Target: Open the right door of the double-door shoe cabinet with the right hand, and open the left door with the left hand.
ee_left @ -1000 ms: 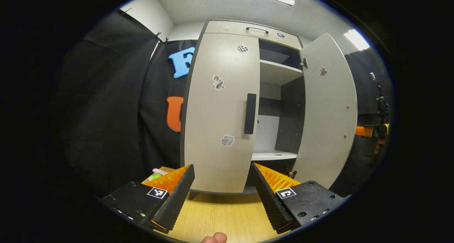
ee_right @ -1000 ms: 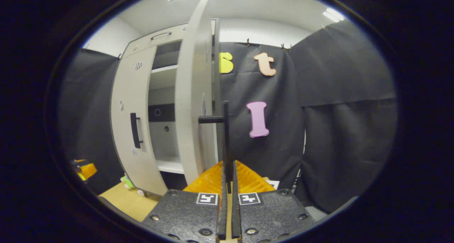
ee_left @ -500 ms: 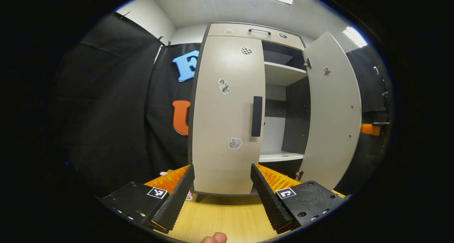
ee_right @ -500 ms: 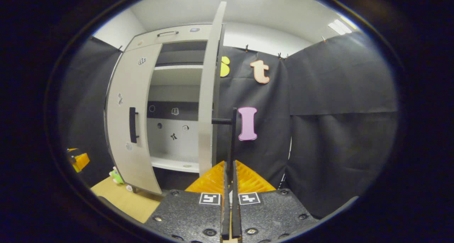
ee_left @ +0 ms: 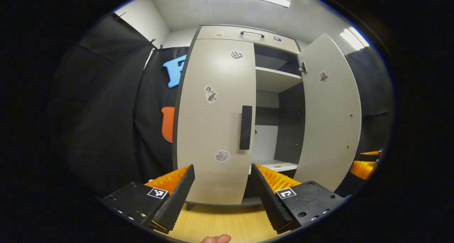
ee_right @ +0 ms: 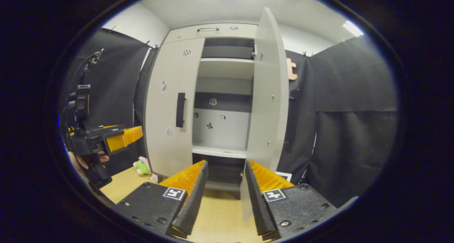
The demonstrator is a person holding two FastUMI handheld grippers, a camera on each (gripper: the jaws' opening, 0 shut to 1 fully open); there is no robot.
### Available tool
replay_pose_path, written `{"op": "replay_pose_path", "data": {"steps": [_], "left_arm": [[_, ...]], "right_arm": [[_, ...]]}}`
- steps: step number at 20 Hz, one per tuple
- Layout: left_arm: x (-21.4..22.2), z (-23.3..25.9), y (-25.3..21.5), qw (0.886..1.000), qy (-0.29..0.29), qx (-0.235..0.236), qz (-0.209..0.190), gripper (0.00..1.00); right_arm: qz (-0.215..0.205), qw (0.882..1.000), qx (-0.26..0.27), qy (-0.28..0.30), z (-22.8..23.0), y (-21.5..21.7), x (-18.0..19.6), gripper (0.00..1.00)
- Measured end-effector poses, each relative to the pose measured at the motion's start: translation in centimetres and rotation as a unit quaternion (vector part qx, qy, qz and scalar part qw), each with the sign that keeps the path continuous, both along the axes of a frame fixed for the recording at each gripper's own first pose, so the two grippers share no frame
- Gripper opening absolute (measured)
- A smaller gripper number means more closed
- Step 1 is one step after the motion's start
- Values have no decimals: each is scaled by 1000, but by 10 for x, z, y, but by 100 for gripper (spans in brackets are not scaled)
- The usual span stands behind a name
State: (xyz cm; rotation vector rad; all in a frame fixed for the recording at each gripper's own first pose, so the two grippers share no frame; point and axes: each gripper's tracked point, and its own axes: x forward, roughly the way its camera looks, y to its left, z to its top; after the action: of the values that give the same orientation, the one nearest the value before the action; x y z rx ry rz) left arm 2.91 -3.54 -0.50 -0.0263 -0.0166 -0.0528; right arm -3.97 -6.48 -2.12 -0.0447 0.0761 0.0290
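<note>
Released from the right door's handle since a second ago, the right gripper [ee_right: 224, 179] now has its fingers spread wide and holds nothing; it has drawn back to face the shoe cabinet [ee_right: 227, 28] head-on. The right door [ee_right: 267, 90] stands swung open at about 1 o'clock in the right gripper view, its edge toward the camera, with its lower corner between the fingers but apart from them. Behind it the shelves [ee_right: 220, 151] show at center, with small stickers on the back panel.

The left door [ee_left: 216, 115] is shut, filling the 12 o'clock stretch of the left gripper view, its dark vertical handle [ee_left: 245, 127] just right of center. The left gripper [ee_left: 222, 181] hovers before it with fingers wide apart, empty, not touching door or handle. The open right door [ee_left: 330, 111] hangs at 2 o'clock in that view.

From the right gripper view, the left gripper [ee_right: 122, 138] appears at 9 o'clock, held in a person's hand [ee_right: 79, 161], well short of the left door's handle [ee_right: 180, 109]. A small green toy [ee_right: 142, 166] lies on the wooden floor [ee_right: 220, 218] near the cabinet's lower left corner, at 8 o'clock.
</note>
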Motion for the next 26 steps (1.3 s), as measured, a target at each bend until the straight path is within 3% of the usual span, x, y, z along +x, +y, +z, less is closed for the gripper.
{"op": "replay_pose_path", "data": {"steps": [4, 6, 12, 16, 26], "left_arm": [[29, 13, -10, 1000, -7, -1, -6, 95], [50, 27, -15, 1000, -22, 7, -3, 95], [129, 50, -38, 1000, -17, 9, -9, 95], [168, 44, -50, 999, 2, 41, 0, 95], [198, 33, -61, 998, 23, 60, 15, 95]], "right_arm": [[11, 1000, 24, 7, -8, 11, 8, 90], [13, 999, 36, 4, -7, 10, 10, 93], [16, 999, 50, 8, -13, 6, 8, 93], [22, 997, 69, 17, -18, 4, 5, 93], [7, 998, 69, 13, -19, -15, 8, 93]]}}
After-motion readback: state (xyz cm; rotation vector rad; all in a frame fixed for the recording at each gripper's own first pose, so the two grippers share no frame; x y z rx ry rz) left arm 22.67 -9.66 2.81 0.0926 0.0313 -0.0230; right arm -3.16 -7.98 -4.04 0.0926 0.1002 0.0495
